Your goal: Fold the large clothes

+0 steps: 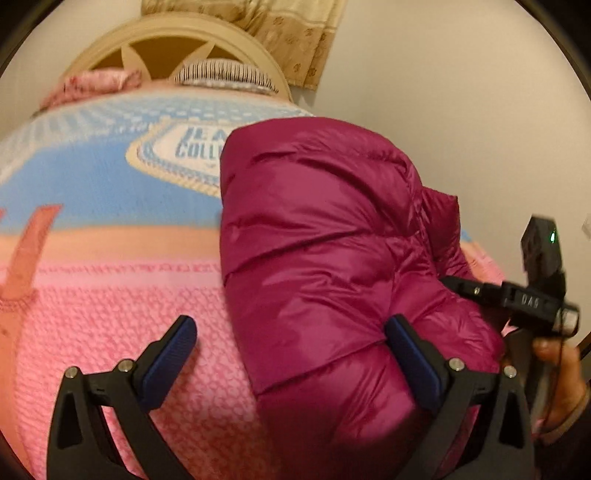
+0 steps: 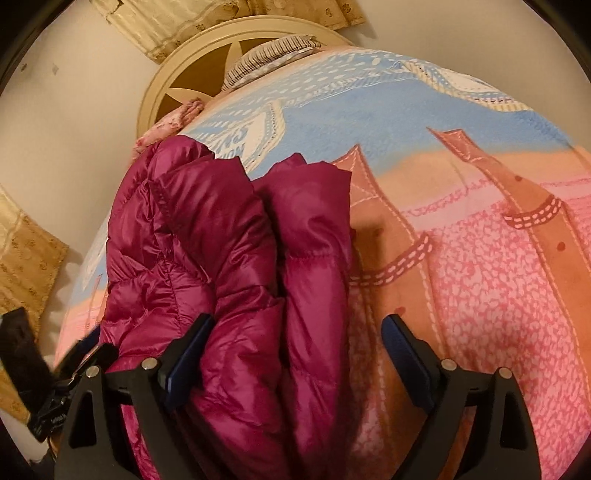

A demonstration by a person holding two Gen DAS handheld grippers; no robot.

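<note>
Left wrist view, nearest first: the left gripper (image 1: 290, 354) has its jaws spread wide, one blue pad on the pink bedspread (image 1: 110, 314) at about eight o'clock, the other resting against the magenta puffer jacket (image 1: 332, 240) at four o'clock, gripping nothing. The jacket lies bunched in thick folds on the bed, running from six o'clock up toward one. In the right wrist view the right gripper (image 2: 297, 354) is also spread apart, straddling the jacket's near edge without pinching it. Farther off, at twelve o'clock, sit a striped pillow (image 1: 225, 74) and a cream headboard (image 1: 166, 33). The slick, puffy shell looks likely to spring back open or slide from a shallow pinch, and a jaw could catch the bedspread as well.
</note>
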